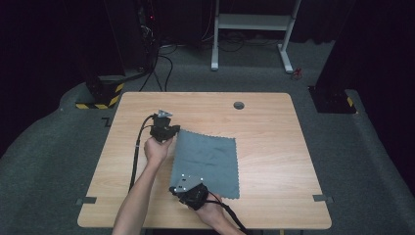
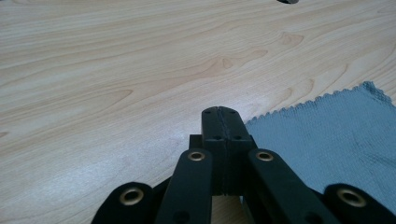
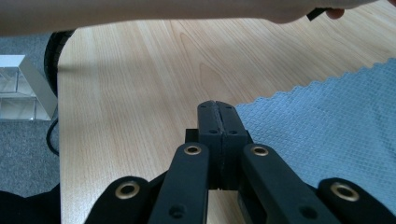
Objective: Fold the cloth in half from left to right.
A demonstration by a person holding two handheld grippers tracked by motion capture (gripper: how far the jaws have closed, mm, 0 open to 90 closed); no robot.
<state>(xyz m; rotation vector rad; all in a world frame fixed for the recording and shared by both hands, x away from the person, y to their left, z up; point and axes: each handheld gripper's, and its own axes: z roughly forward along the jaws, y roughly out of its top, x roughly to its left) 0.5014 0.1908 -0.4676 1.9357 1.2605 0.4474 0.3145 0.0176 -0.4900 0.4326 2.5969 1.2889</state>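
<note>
Grey, scallop-edged woven cloth point(image 1: 208, 164) lies spread flat on the pale wooden counter point(image 1: 274, 147), a little left of its middle. At the cloth's far left corner sits the left gripper point(image 1: 164, 131), black, held in the person's left hand point(image 1: 157, 149); in the left gripper view its jaws are pressed fully together with nothing between them, their tip just beside the cloth's point(image 2: 336, 144) corner. Near the cloth's near left corner is the right gripper point(image 1: 190, 192); in the right gripper view its jaws are likewise closed and empty, next to the cloth's point(image 3: 327, 130) edge, over bare wood.
</note>
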